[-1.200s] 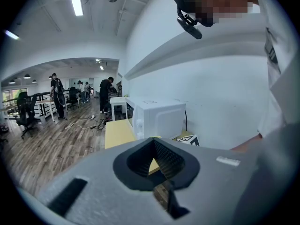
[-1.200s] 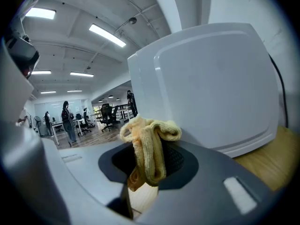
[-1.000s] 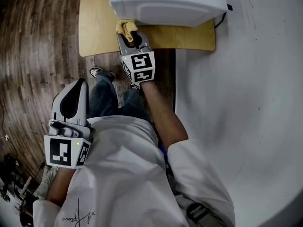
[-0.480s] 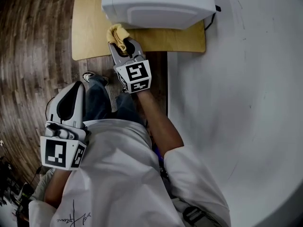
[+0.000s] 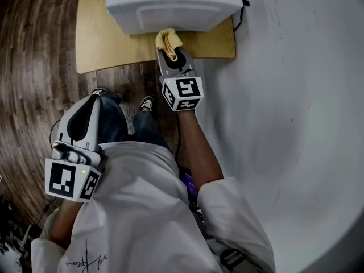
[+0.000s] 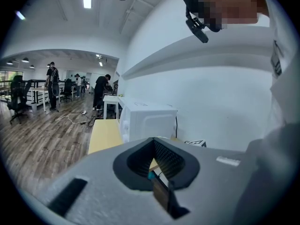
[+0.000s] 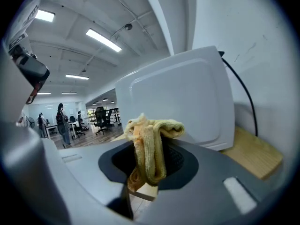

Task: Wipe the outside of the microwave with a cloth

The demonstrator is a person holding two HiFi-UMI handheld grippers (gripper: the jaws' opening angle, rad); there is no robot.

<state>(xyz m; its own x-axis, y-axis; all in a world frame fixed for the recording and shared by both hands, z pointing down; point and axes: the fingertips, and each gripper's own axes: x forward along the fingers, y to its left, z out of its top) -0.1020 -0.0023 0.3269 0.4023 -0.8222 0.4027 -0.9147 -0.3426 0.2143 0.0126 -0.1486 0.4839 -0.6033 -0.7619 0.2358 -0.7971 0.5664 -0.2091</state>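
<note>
The white microwave [image 5: 170, 4] stands on a light wooden table [image 5: 99, 38] next to the wall. My right gripper [image 5: 170, 53] is shut on a bunched yellow cloth [image 5: 169, 40], which is up against the lower edge of the microwave's near side panel, about mid-width. In the right gripper view the cloth [image 7: 150, 142] hangs over the right gripper [image 7: 149, 168] in front of the microwave's panel [image 7: 183, 102]. My left gripper [image 5: 90, 106] is held low by the person's left leg, shut and holding nothing. Its view shows the microwave [image 6: 147, 121] and the table [image 6: 105, 135] from afar.
A white wall [image 5: 284, 95] runs along the right, tight against the table. A black power cable [image 7: 241, 86] drops behind the microwave. Dark wooden floor [image 5: 34, 67] lies to the left. The person's shoes [image 5: 147, 103] are below the table edge. People and desks [image 6: 101, 90] are far off.
My right gripper has carried the cloth rightward along the microwave's near side, from its left corner to about the middle. The left gripper has stayed low at the person's side.
</note>
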